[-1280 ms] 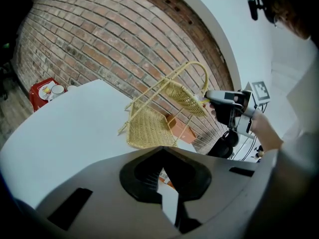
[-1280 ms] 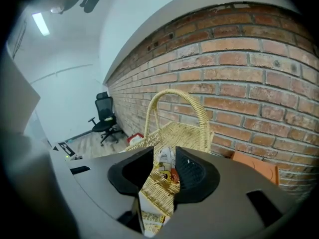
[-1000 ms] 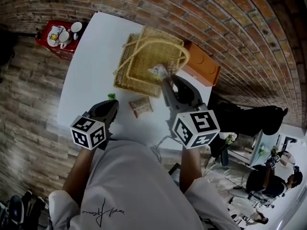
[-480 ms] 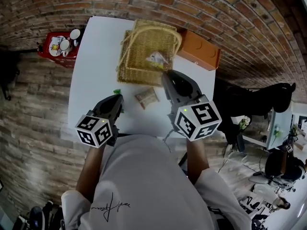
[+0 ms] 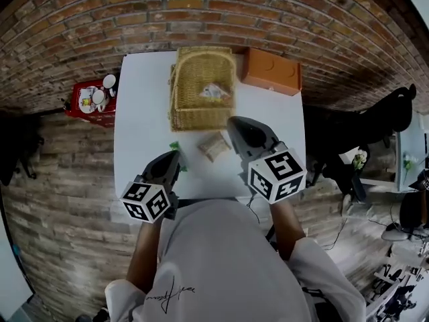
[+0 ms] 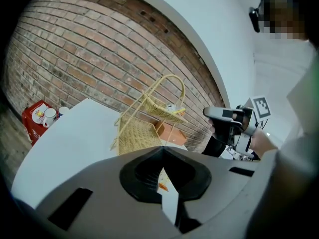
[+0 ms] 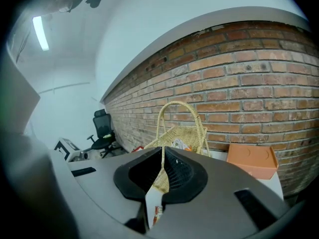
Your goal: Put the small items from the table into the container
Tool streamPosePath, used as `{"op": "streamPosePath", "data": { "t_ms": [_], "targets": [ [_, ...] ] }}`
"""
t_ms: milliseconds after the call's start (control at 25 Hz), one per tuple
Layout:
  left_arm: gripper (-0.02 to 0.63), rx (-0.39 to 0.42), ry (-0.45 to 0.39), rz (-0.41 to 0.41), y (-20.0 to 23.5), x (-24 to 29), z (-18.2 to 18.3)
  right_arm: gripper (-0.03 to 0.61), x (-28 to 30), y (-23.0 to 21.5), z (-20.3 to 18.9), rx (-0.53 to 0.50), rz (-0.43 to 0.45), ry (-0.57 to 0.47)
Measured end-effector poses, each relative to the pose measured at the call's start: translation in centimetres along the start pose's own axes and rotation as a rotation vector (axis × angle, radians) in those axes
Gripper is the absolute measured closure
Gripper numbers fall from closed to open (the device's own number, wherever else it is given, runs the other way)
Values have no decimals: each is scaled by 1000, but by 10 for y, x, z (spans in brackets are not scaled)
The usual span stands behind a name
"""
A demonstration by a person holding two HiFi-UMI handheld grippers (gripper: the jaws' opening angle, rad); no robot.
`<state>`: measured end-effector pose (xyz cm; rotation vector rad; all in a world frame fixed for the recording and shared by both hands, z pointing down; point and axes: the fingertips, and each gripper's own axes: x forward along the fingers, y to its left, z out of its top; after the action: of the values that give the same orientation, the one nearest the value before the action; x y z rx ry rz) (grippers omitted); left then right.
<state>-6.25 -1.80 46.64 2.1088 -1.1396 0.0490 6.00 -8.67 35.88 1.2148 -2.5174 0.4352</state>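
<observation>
Head view: right claw point(image 5: 232, 121) and left claw point(image 5: 175, 155) each have jaws together. Snack packet point(image 5: 214, 145) lies between both claws; basket point(image 5: 201, 118) stands beyond their tips.

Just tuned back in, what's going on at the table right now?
A person holds a gripper in each hand at the near edge of the white table. One wrapped item already lies in the wicker basket. A snack packet lies on the table between the grippers, and a small green item lies by the left gripper. That gripper is shut and empty. The right gripper is closing its jaws on nothing beside the packet.
</observation>
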Motion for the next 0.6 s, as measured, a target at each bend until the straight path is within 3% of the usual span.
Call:
{"op": "streamPosePath", "data": {
  "t_ms": [600],
  "targets": [
    [604, 22, -18, -44, -39, 4, -3, 554, -29, 4, -47, 51, 0, 65]
  ]
}}
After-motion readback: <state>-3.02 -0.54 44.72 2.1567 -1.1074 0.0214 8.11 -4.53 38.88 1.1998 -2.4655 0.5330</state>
